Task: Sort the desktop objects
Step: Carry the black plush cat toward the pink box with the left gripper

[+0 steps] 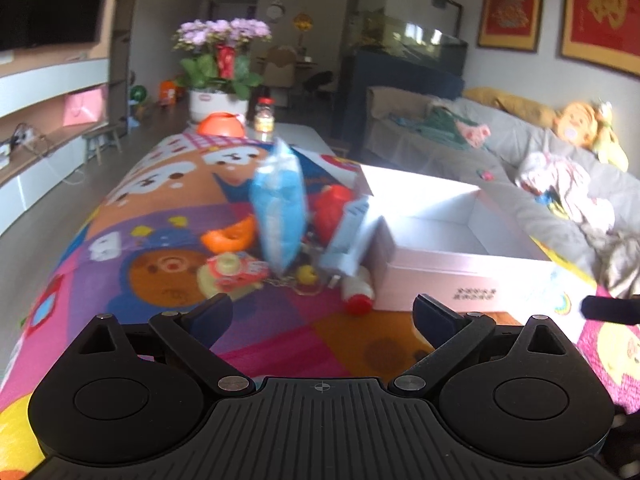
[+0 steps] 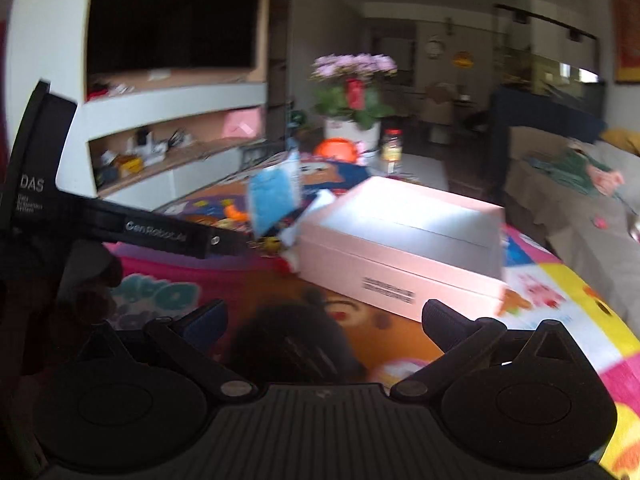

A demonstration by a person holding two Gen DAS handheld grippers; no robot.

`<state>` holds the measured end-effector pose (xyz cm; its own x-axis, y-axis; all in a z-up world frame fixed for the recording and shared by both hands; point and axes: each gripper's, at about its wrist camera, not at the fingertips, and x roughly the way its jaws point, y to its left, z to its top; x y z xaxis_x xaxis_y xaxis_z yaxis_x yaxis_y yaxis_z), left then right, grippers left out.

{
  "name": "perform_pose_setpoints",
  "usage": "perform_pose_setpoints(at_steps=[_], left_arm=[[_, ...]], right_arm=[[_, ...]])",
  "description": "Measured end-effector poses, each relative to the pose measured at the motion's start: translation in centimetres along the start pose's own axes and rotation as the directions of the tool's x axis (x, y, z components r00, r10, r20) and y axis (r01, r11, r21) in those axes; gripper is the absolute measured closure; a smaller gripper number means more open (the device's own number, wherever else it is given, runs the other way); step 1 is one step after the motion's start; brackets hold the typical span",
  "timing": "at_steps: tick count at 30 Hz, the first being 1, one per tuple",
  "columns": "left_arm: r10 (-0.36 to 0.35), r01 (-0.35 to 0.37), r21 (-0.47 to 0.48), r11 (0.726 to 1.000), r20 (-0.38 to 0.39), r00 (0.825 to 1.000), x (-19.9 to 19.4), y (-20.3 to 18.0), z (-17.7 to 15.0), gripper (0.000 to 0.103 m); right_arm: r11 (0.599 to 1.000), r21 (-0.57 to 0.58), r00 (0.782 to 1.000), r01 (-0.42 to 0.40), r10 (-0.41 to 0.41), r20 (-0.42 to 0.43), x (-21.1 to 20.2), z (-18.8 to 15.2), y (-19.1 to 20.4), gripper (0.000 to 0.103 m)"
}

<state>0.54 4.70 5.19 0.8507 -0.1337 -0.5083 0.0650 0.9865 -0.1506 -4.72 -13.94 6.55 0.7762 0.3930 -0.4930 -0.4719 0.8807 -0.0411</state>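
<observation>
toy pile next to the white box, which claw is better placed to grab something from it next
Left, probably. The left claw is open and faces the toy pile directly. The right claw, also open, faces the white box, with the pile off to its left behind the other device.

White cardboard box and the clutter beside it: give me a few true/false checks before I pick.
1. The white cardboard box is open and looks empty. True.
2. The blue plastic packet lies inside the box. False: it stands outside, on the box's left in the left wrist view.
3. The left tool is open, nothing between its fingers. True.
4. The right tool grips the small white bottle with a red cap. False: it is open and empty; the bottle lies on the patterned cloth.
</observation>
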Motion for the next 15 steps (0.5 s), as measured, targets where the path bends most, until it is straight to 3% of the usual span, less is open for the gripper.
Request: perform_pose_setpoints(at_steps=[5,9,12,15], left_arm=[[0.04,-0.039,-0.047,0.998,0.023,0.999,-2.1,3.2,-0.7,0.002],[0.064,-0.064,-0.079,0.995,0.0,0.998,-2.5,5.0,-1.7,0.001],[0.06,-0.062,-0.105,0.993,-0.021,0.998,-2.0,5.4,-2.1,0.001],[0.033,-0.036,-0.098,0.994,-0.029,0.999,-1.6,4.8,-2.2,0.001]], right_arm=[[0.99,-0.141,0.991,0.001,-0.019,-0.129,2.8,0.4,2.7,0.0],[0.966,-0.26,0.991,0.003,-0.038,-0.127,1.1,-0.7,3.0,0.0],[0.949,-0.311,0.988,-0.041,-0.007,-0.153,-0.4,-0.6,2.7,0.0],[0.895,-0.444,0.988,-0.05,-0.02,-0.152,-0.6,-1.3,4.0,0.001]])
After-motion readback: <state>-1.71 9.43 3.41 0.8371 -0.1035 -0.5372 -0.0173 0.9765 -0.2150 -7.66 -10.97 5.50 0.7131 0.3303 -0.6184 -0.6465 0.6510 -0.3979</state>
